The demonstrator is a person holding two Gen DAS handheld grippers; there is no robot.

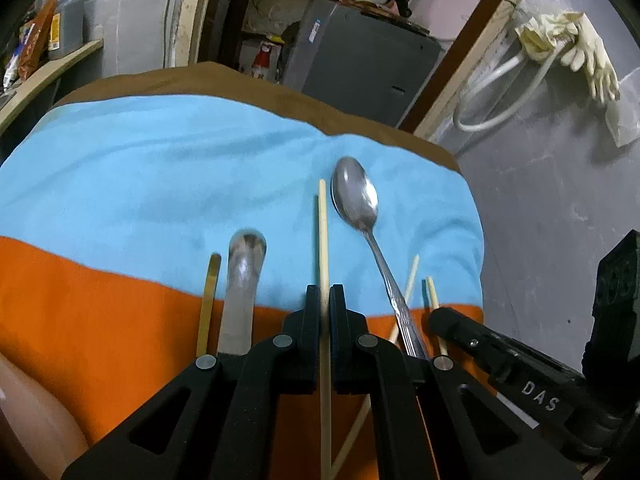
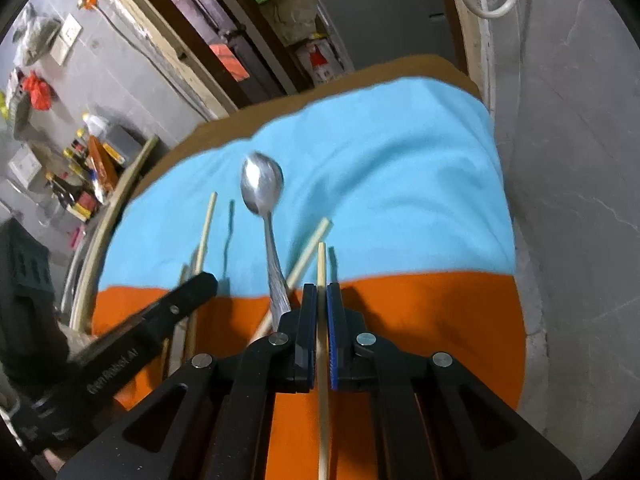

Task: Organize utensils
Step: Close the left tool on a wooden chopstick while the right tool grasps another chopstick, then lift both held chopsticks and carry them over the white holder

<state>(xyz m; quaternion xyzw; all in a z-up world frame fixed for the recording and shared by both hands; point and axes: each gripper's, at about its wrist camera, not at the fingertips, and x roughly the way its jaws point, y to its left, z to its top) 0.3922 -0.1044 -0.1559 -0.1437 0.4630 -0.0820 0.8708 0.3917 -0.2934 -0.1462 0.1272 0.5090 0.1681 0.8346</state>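
A blue and orange cloth (image 1: 160, 168) covers the table. My left gripper (image 1: 325, 292) is shut on a pale wooden chopstick (image 1: 323, 232) that points away from me. To its right lies a metal spoon (image 1: 356, 196), with a loose chopstick (image 1: 411, 276) crossing under its handle. On its left lie a clear plastic spoon (image 1: 245, 272) and a flat wooden stick (image 1: 210, 300). My right gripper (image 2: 321, 290) is shut on a second chopstick (image 2: 321, 264), just right of the metal spoon (image 2: 262, 184). One of the left gripper's fingers (image 2: 188, 292) shows at the left of the right wrist view.
The cloth's right edge (image 1: 476, 220) drops to a grey floor. A grey cabinet (image 1: 360, 48) stands behind the table. A shelf with bottles (image 1: 60, 32) is at the far left. Rubber gloves (image 1: 584, 52) and a hose hang on the right wall.
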